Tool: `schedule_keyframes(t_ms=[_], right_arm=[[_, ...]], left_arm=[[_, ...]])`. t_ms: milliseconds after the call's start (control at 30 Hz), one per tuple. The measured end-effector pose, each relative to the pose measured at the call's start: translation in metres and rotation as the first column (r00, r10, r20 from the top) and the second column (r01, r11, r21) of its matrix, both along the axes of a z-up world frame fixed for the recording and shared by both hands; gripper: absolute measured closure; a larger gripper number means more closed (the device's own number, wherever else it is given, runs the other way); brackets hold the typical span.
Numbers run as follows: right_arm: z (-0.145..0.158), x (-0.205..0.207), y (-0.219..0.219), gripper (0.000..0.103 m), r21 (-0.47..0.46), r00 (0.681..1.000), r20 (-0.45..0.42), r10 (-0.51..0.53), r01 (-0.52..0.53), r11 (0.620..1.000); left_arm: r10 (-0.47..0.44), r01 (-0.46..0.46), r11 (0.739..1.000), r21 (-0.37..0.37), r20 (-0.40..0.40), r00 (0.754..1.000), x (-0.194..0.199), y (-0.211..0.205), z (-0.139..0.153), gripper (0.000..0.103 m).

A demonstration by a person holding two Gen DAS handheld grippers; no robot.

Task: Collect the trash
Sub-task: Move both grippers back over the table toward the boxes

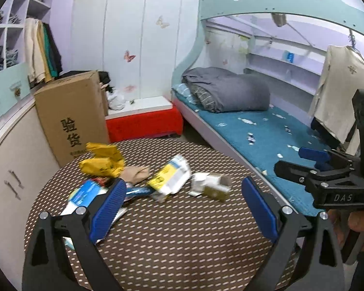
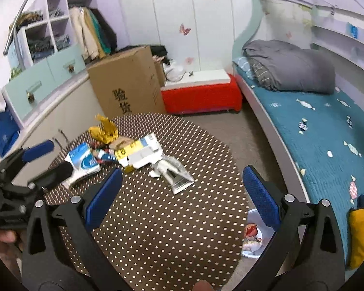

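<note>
Trash lies on a round brown dotted table [image 1: 172, 237] [image 2: 157, 218]. There is a crumpled yellow wrapper [image 1: 103, 160] [image 2: 104, 129], a blue and white packet [image 1: 83, 195] [image 2: 82, 163], a yellow and white carton [image 1: 172, 178] [image 2: 140, 154] and a flattened white and silver box [image 1: 211, 184] [image 2: 173, 172]. My left gripper [image 1: 182, 203] is open and empty above the table, just short of the pile. My right gripper [image 2: 182, 194] is open and empty, near the silver box. Each gripper also shows in the other's view, the right one [image 1: 301, 163] and the left one [image 2: 46, 160].
A tall cardboard box [image 1: 70, 116] [image 2: 126, 82] stands behind the table, beside a red bench [image 1: 145, 121] [image 2: 201, 94]. A bunk bed with a teal mattress [image 1: 254, 131] [image 2: 322, 131] runs along the right. A bin with wrappers [image 2: 252, 237] sits on the floor by the table's right edge.
</note>
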State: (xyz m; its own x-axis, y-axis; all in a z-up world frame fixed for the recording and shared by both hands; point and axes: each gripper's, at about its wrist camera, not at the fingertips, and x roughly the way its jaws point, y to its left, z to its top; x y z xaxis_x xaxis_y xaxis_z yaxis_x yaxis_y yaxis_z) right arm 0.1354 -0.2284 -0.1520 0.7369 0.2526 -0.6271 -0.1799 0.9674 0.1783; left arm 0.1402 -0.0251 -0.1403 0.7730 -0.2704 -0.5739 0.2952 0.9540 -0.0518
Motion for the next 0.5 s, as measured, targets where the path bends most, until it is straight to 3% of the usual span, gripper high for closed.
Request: schedule_keyframes(t_ms=[267,500], right_arm=[[-0.032,0.021,0.021,0.006,-0.032,0.997,-0.072,0.04,-0.043,0.999],[-0.055,0.044,0.027,0.006,-0.045,0.991,-0.127,0.052,-0.058,0.997]], left_arm=[[0.083,-0.082,0.996,0.019,-0.031,0.996,0.01,0.06,-0.024,0.009],[0.153,-0.144,0.984,0.105,-0.086,0.984,0.033,0.098,-0.053,0.009]])
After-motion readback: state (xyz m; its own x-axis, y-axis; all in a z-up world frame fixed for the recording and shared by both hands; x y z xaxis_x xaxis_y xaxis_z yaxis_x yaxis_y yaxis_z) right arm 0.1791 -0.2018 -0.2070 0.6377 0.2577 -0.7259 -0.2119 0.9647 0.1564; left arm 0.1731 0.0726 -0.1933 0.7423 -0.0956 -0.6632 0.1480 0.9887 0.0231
